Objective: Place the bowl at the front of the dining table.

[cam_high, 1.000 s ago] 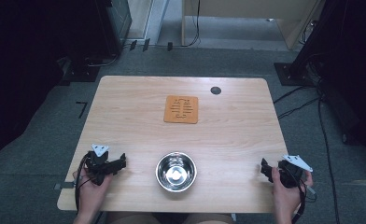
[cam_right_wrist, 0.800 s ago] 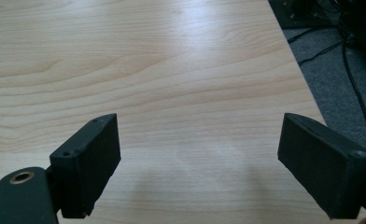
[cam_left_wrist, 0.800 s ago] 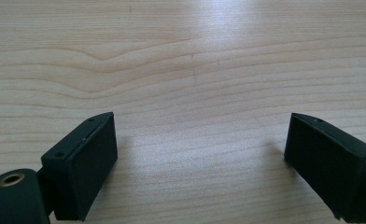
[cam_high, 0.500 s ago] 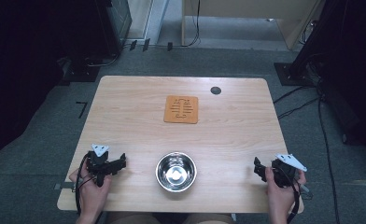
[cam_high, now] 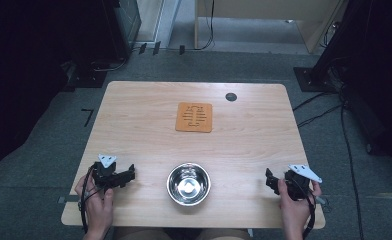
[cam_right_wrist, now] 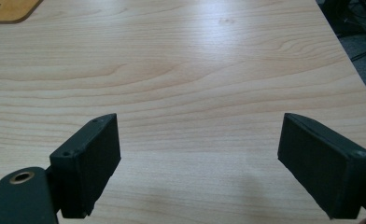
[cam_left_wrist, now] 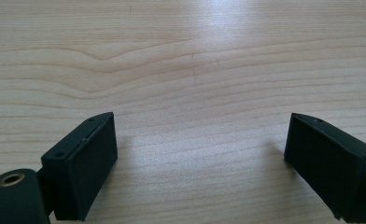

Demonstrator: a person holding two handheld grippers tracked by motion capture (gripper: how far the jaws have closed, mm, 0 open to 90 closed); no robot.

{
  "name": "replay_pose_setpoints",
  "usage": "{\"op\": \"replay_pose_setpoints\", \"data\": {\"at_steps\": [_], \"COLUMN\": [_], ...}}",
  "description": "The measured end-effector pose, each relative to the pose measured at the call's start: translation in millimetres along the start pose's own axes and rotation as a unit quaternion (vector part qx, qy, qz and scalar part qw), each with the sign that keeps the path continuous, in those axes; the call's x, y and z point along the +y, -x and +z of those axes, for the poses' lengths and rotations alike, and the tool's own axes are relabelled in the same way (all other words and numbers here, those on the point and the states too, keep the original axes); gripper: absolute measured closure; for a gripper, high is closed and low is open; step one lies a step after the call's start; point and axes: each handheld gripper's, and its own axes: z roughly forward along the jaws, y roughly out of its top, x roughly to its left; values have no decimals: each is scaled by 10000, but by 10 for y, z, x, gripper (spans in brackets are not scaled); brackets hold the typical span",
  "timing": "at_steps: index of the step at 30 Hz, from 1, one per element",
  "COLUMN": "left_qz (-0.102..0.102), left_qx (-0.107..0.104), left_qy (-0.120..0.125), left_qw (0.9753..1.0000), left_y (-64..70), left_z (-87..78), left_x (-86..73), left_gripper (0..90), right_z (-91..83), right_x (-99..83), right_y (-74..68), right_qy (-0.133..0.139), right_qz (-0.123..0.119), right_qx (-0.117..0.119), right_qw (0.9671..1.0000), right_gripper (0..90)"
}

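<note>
- The left gripper (cam_left_wrist: 200,154) has its fingers (cam_left_wrist: 85,163) spread wide with nothing between them but bare desk (cam_left_wrist: 195,70); they sit low over the wood.
- The right gripper (cam_right_wrist: 200,158) is the same: fingers (cam_right_wrist: 90,161) wide apart, empty, close to the desk, with a corner of the mat (cam_right_wrist: 8,10) far ahead at its upper left.
- In the high view the left gripper (cam_high: 118,176) rests near the front left of the desk (cam_high: 134,125), pointing toward the bowl (cam_high: 188,183); the right gripper (cam_high: 276,181) sits near the front right edge.
- The bowl, shiny steel and upright, stands between the two grippers at the front centre, apart from both. The mat (cam_high: 194,117) lies well beyond it, toward the middle of the desk.
- Judged from this, the bowl is the thing to pick up, likely bound for the mat.
- Risks: a thin, slick rim may slip from the fingers if pinched at an angle; a push from one side alone could skate the bowl across the wood or off the near edge, which is close.
- The right gripper starts near the desk's corner, so a trailing cable could snag there.
</note>
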Motion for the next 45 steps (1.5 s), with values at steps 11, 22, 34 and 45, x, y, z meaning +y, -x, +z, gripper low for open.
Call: {"op": "replay_pose_setpoints", "data": {"at_steps": [11,22,34,45], "left_qz": [1,2,2,0], "left_qx": [0,1,1,1], "left_qy": [-1,-1,-1,0], "left_qw": [10000,10000,10000,10000], "left_y": [0,0,0,1], "left_z": [0,0,0,0], "left_x": [0,0,0,0], "left_gripper": [92,92,92,92], "right_z": [-6,-8,-8,-13], "right_x": [3,-3,-11,-16], "right_y": [-135,-268,-405,-497], "right_qy": [10,28,19,31], "right_qz": [-63,-166,-261,-313], "right_qx": [150,288,435,546], "right_qw": [9999,9994,9987,9980], "right_gripper": [131,131,131,131]}}
